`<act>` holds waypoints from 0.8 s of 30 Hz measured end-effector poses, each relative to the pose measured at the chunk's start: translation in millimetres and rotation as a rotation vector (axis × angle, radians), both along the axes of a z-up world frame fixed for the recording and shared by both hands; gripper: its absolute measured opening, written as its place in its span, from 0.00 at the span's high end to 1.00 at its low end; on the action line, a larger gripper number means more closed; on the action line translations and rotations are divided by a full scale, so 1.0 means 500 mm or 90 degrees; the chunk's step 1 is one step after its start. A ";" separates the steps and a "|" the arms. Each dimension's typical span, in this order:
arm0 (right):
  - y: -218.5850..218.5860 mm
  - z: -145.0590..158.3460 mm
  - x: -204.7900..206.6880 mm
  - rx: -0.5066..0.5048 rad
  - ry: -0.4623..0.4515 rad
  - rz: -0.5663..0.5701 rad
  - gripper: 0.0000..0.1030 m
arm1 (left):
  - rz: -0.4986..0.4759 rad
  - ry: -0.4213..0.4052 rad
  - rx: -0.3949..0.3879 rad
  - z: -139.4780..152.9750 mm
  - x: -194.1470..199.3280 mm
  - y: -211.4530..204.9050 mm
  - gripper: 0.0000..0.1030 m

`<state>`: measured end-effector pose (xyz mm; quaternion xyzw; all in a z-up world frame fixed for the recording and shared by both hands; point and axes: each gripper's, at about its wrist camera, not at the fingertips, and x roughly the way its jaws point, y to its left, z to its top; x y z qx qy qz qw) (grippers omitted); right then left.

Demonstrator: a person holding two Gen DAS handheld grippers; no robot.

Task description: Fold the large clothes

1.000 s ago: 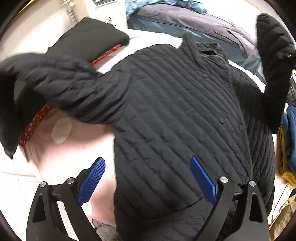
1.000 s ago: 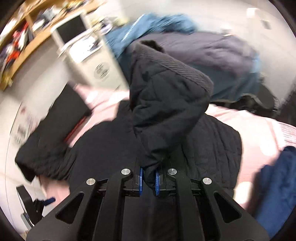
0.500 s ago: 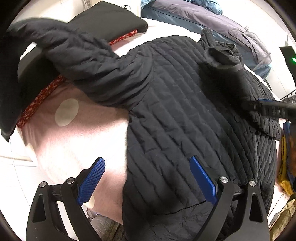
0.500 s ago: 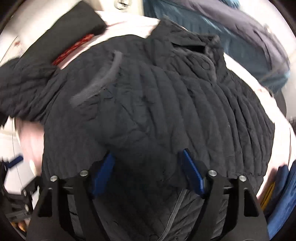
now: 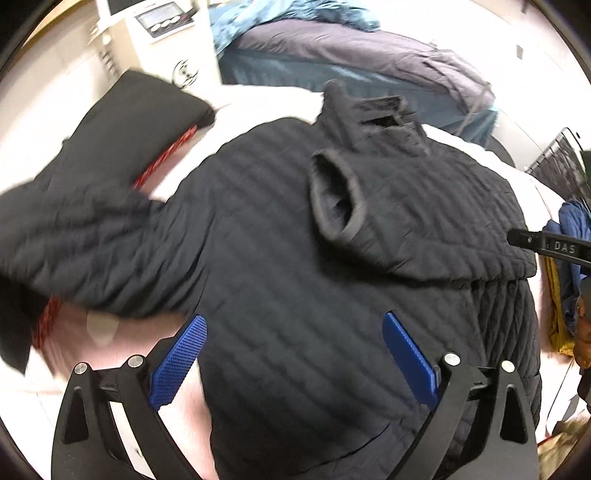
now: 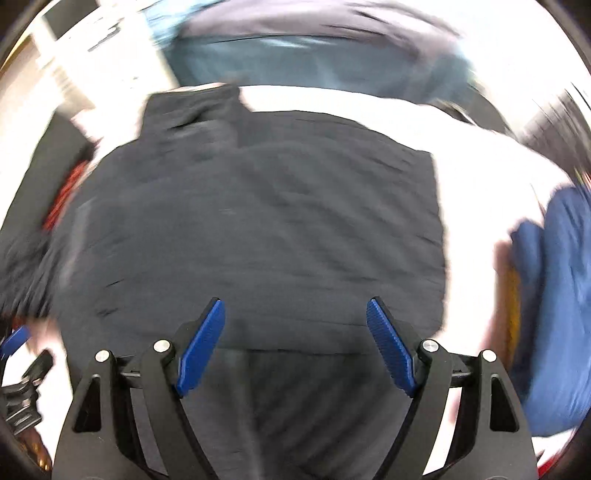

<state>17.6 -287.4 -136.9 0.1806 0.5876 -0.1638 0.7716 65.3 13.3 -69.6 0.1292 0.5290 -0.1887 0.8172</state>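
My left gripper (image 5: 293,363) is spread wide, blue pads well apart, nothing between them, and it hangs over the lower body of the black quilted jacket (image 5: 280,280). My right gripper (image 6: 295,347) is just as wide and just as bare, poised above the same jacket (image 6: 258,229) from its own side. That right view is smeared with motion, so I'm reading it loosely.

Out past the left fingers, the jacket lies spread across a pale pink bed cover (image 5: 122,332), collar (image 5: 373,110) at the far end. One sleeve (image 5: 424,236) is folded in over the chest, its open cuff (image 5: 336,199) facing up near the middle. The other sleeve (image 5: 85,236) stretches out to the left across the cover, and it's blurred, so I can't say whether it is resting flat or lifted. Beyond that sleeve sits a folded black garment with a red patterned trim (image 5: 147,114).

At the far right of the left view I catch the tip of my right gripper (image 5: 546,245) beside the jacket's edge, with blue cloth (image 5: 572,221) and something yellow (image 5: 554,310) behind it. In the right view that blue cloth (image 6: 561,295) looks to be heaped on the cover just right of the jacket.

Farther back there's a bed with a grey-purple duvet (image 5: 354,48) and a light blue blanket (image 5: 280,14), and a white cabinet (image 5: 162,40) to its left.
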 end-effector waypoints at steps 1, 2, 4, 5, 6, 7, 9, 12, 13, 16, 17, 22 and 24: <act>-0.030 -0.010 -0.014 -0.004 0.011 -0.030 0.24 | -0.009 -0.004 0.000 0.003 0.005 -0.015 0.11; -0.052 -0.014 -0.028 -0.004 0.020 -0.045 0.24 | -0.021 -0.009 0.000 0.008 0.012 -0.029 0.15; -0.082 -0.024 -0.039 -0.005 0.034 -0.066 0.24 | -0.040 -0.019 -0.004 0.017 0.023 -0.054 0.22; -0.086 -0.025 -0.040 -0.007 0.033 -0.068 0.24 | -0.046 -0.029 -0.009 0.026 0.030 -0.070 0.24; -0.088 -0.024 -0.038 -0.010 0.030 -0.067 0.24 | -0.051 -0.037 -0.019 0.036 0.039 -0.087 0.25; -0.086 -0.024 -0.033 -0.014 0.026 -0.057 0.24 | -0.056 -0.039 -0.030 0.043 0.048 -0.102 0.25; -0.073 -0.029 -0.016 -0.018 0.026 -0.023 0.24 | -0.073 -0.038 -0.048 0.047 0.071 -0.148 0.25; -0.035 -0.047 0.018 -0.042 0.032 0.052 0.24 | -0.092 -0.018 -0.008 -0.002 0.093 -0.212 0.25; -0.022 -0.056 0.027 -0.047 0.038 0.072 0.24 | -0.093 -0.007 0.016 -0.026 0.097 -0.223 0.25; 0.008 -0.107 0.043 -0.072 0.077 0.112 0.23 | -0.076 0.067 0.115 -0.146 0.119 -0.239 0.22; 0.009 -0.125 0.043 -0.065 0.080 0.111 0.23 | -0.063 0.092 0.110 -0.176 0.125 -0.231 0.21; 0.021 -0.183 0.047 -0.100 0.076 0.116 0.10 | -0.055 0.093 0.062 -0.232 0.130 -0.212 0.11; 0.016 -0.193 0.042 -0.113 0.070 0.104 0.05 | -0.060 0.077 0.053 -0.240 0.124 -0.213 0.07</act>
